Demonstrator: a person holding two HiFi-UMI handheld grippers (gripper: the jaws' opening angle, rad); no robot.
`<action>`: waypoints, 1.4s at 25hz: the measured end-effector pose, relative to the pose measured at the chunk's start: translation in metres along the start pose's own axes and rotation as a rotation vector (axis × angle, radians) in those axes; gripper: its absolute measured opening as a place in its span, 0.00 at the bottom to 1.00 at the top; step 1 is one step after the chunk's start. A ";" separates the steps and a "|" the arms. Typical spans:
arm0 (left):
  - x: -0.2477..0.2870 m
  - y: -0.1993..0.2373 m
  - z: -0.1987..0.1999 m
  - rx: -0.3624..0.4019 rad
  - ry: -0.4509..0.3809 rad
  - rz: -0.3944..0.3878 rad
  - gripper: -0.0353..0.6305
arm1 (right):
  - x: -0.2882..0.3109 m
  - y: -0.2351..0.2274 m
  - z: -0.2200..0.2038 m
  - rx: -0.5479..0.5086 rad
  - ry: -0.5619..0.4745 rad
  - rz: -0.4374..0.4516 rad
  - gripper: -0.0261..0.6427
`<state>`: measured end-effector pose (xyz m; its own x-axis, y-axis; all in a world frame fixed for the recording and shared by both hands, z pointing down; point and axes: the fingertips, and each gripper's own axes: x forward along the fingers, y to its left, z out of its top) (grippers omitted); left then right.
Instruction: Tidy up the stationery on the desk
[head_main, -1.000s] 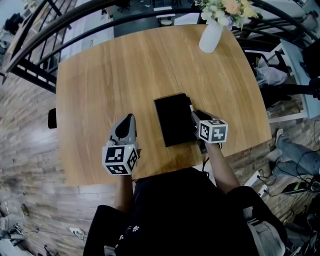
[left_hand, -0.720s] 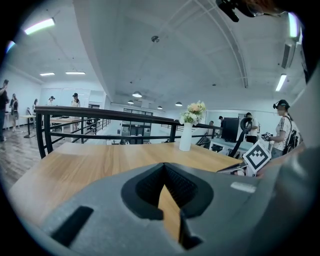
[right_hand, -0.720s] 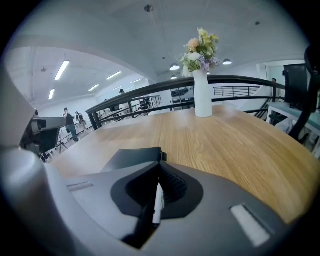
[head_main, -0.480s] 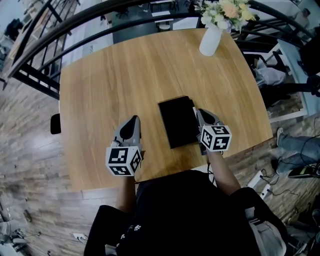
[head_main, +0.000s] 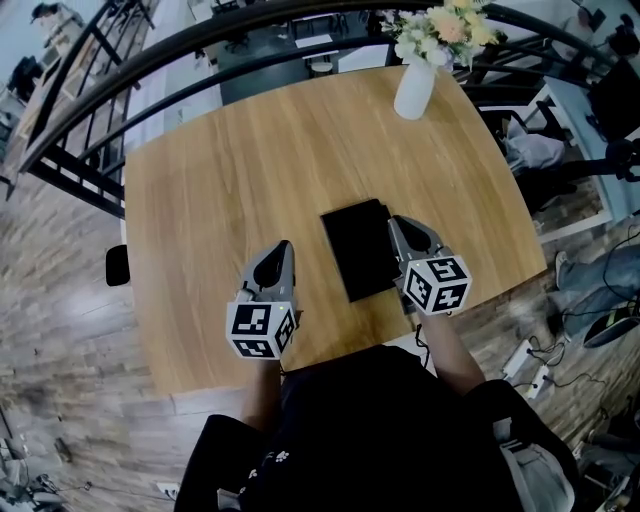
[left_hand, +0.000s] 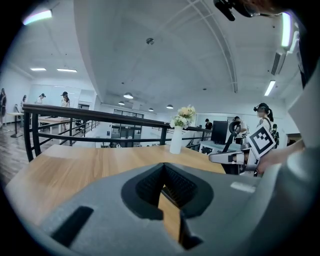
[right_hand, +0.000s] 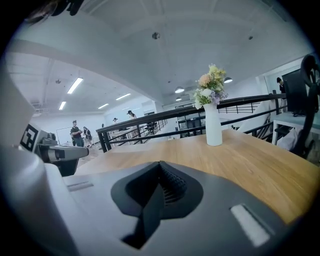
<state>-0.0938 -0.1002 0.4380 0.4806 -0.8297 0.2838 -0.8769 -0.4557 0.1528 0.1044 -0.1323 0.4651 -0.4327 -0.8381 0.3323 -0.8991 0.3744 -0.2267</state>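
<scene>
A flat black rectangular book or case lies on the round wooden table, near its front edge. My right gripper hovers just right of the black item's right edge, above the tabletop. Its jaws have just closed and are shut, with nothing between them. My left gripper is held above the wood to the left of the black item, apart from it. It is also shut and empty. Each gripper shows at the edge of the other's view.
A white vase of flowers stands at the table's far right, also seen as the vase and the vase. A black railing curves behind the table. People stand far off in the room.
My right gripper has risen from the black item's right edge and now hangs above the table. The left gripper has stayed almost where it was.
</scene>
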 end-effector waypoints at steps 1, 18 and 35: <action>0.000 -0.001 0.000 0.001 -0.001 -0.004 0.04 | 0.000 0.003 0.001 -0.005 -0.003 0.004 0.05; -0.007 -0.002 0.005 0.014 -0.011 -0.041 0.04 | -0.004 0.030 0.014 -0.030 -0.027 0.031 0.05; -0.008 -0.004 0.005 0.018 -0.009 -0.055 0.04 | -0.011 0.036 0.014 -0.015 -0.032 0.036 0.05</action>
<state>-0.0946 -0.0933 0.4300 0.5280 -0.8062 0.2670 -0.8491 -0.5063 0.1505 0.0775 -0.1147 0.4400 -0.4630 -0.8360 0.2946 -0.8839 0.4106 -0.2238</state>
